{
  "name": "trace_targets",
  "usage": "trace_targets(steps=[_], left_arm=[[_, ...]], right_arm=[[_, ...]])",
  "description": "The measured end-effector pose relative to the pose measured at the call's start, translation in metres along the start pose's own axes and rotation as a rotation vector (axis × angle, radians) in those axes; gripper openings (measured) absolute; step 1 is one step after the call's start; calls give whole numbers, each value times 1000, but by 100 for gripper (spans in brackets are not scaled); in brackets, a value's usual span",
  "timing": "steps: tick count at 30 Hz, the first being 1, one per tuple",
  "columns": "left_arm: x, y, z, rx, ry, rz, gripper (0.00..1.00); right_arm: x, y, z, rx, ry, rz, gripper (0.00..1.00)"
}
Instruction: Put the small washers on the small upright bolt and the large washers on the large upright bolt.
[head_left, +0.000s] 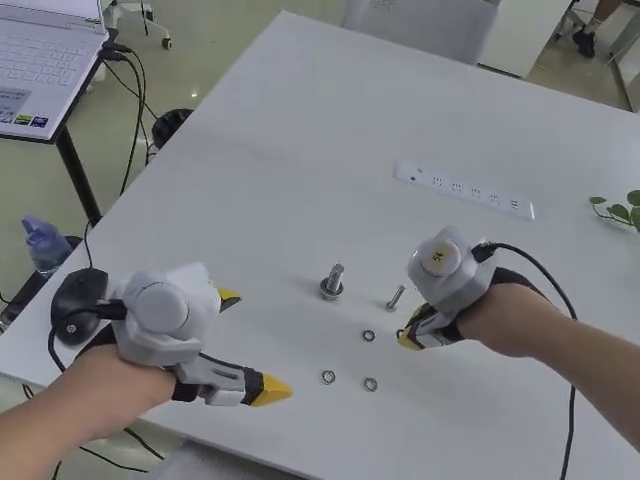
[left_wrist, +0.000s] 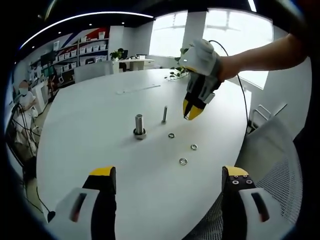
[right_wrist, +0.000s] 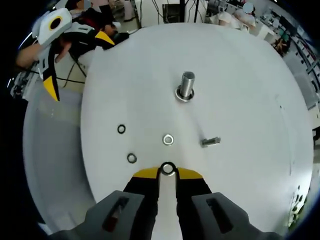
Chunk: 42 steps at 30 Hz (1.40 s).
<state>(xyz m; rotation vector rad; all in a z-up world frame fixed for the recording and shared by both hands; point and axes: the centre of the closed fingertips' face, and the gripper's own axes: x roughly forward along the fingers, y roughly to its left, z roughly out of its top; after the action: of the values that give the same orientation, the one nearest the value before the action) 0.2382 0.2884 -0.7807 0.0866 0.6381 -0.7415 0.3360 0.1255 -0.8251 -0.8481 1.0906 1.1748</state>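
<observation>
- the right tongs (right_wrist: 168, 174) are clenched on a washer (right_wrist: 168, 168), pinched by its rim at the very tips. we cannot tell whether it is a small or a large one.
- the left tongs (left_wrist: 169, 172) are released, jaws wide apart, hovering over the near edge of the bench (head_left: 300, 150) and grasping nothing.
- we judge the washer light, stiff and slippery. it is thin metal with little edge to bite on, so it may swivel or pop out. a hold across the rim that leaves the hole free looks best for threading.
- three loose washers (right_wrist: 168, 139) lie flat on the bench just ahead of the right tongs, apart from one another.
- beyond them stand the small bolt (head_left: 396, 297) and the large bolt (head_left: 332, 280), near each other. the large one has a wider ring at its foot, and we cannot tell whether that is its head or a washer.
</observation>
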Motion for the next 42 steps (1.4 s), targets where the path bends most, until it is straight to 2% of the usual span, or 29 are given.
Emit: trace_targets(steps=[4,6,11,14,18,24,26,33,42], left_arm=[[4,-2,1,-3,-2,0,90],[4,-4,2,-2,1,1,91],[2,-7,4,-9,-10,-4,97],[-3,-3,3,-24,-8,-1,99],[-6,-1,2,-10,-5,6,99],[-6,1,0,-19,5,18,99],[-5,1,-3,-22,12,20,98],[-6,-3,-2,-33,11,26,96],[-11,0,-3,-40,12,36,94]], right_arm=[[-2,-9,-4,-2,-1,-2,12],[-5,-15,-5,-29,6,-15,12],[-12,-32,3,-40,-10,-25,12],[-17,-40,10,-30,-28,-30,12],[-16,-49,18,-48,-35,-38,12],[-19,-47,31,-65,-47,-45,12],[-17,-47,33,-92,-42,-50,12],[-13,-46,36,-114,-26,-54,12],[-5,-50,35,-106,-8,-48,12]])
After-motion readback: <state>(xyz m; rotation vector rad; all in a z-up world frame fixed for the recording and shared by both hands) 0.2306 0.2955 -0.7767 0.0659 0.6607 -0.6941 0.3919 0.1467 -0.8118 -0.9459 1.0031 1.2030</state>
